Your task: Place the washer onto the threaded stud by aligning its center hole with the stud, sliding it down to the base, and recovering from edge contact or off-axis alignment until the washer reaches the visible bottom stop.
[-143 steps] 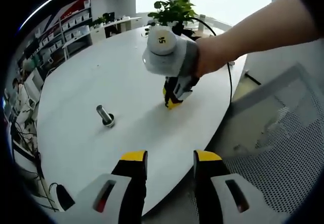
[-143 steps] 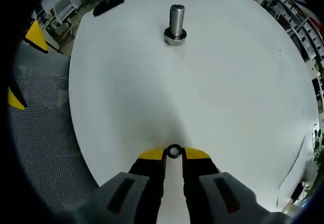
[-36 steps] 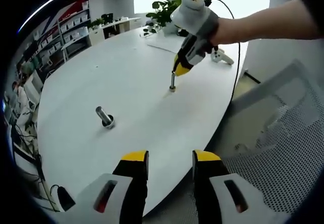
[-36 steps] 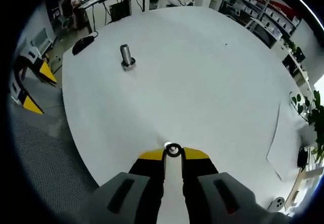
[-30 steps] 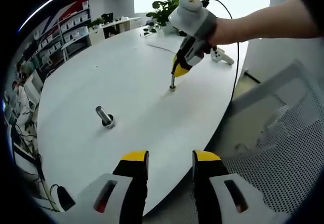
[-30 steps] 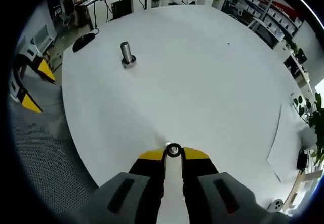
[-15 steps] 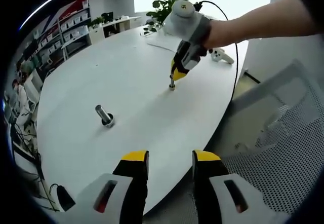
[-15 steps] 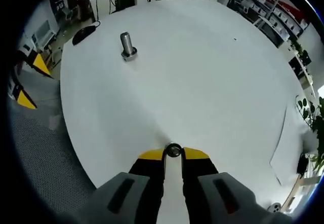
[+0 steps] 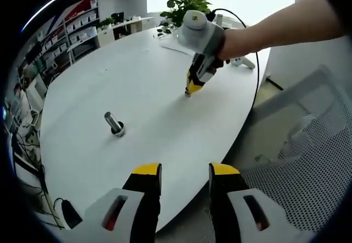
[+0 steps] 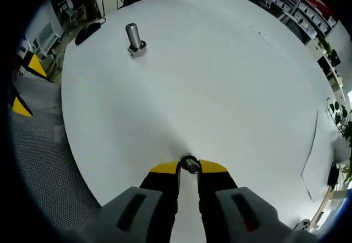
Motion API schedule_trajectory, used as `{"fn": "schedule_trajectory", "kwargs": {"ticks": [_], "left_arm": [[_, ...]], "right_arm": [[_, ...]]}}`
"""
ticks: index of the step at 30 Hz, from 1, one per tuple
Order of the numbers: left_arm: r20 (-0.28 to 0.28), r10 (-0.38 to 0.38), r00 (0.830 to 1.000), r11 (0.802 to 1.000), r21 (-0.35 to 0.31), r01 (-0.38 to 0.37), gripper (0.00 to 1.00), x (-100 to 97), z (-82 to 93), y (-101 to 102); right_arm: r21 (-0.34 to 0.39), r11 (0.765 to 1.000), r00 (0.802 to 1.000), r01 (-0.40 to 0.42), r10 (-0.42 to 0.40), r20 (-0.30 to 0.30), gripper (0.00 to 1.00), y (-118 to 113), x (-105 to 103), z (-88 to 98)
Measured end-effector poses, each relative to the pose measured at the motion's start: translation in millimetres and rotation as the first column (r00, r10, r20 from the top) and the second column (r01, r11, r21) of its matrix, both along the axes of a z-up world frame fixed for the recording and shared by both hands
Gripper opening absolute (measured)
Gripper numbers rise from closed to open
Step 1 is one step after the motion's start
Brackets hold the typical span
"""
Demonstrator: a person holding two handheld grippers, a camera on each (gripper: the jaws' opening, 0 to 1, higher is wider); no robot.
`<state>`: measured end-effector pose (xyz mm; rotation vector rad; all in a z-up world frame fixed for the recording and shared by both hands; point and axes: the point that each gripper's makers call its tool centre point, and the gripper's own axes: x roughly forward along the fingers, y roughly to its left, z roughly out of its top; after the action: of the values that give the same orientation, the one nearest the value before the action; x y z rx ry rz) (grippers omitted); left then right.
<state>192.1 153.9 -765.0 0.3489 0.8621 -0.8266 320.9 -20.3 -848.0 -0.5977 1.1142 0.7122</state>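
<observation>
A grey threaded stud (image 9: 114, 125) stands upright on the round white table (image 9: 99, 89), left of centre in the left gripper view; in the right gripper view the stud (image 10: 132, 38) is far up and left. My right gripper (image 10: 189, 167) is shut on a small metal washer (image 10: 190, 164), held at the jaw tips low over the table. In the left gripper view the right gripper (image 9: 191, 89) reaches in from the right, tips down near the table, well right of the stud. My left gripper (image 9: 184, 172) hangs open past the table's near edge, with nothing between its jaws.
A perforated chair seat (image 9: 308, 160) lies to the right. A potted plant (image 9: 190, 6) and shelves (image 9: 71, 28) stand beyond the table. A black mouse (image 10: 88, 33) sits near the table's far edge. A sheet of paper (image 10: 322, 160) lies on the table at right.
The right gripper has come lower and closer to the table with the washer still in its jaws. The stud and the left gripper have stayed put.
</observation>
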Motion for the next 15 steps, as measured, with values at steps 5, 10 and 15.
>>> {"fn": "schedule_trajectory", "kwargs": {"ticks": [5,10,15], "left_arm": [[0.000,0.002,1.000,1.000,0.003,-0.002,0.32,0.5,-0.3,0.3],[-0.001,0.008,1.000,1.000,0.004,-0.008,0.32,0.5,-0.5,1.6],[0.000,0.005,1.000,1.000,0.010,-0.005,0.32,0.6,-1.0,1.6]], "right_arm": [[0.007,1.000,1.000,0.002,-0.002,-0.005,0.15,0.2,1.1,-4.2],[0.012,1.000,1.000,0.011,-0.011,-0.008,0.16,-0.1,0.2,-5.6],[0.008,1.000,1.000,0.019,-0.019,-0.016,0.17,-3.1,-2.5,-8.3]]}}
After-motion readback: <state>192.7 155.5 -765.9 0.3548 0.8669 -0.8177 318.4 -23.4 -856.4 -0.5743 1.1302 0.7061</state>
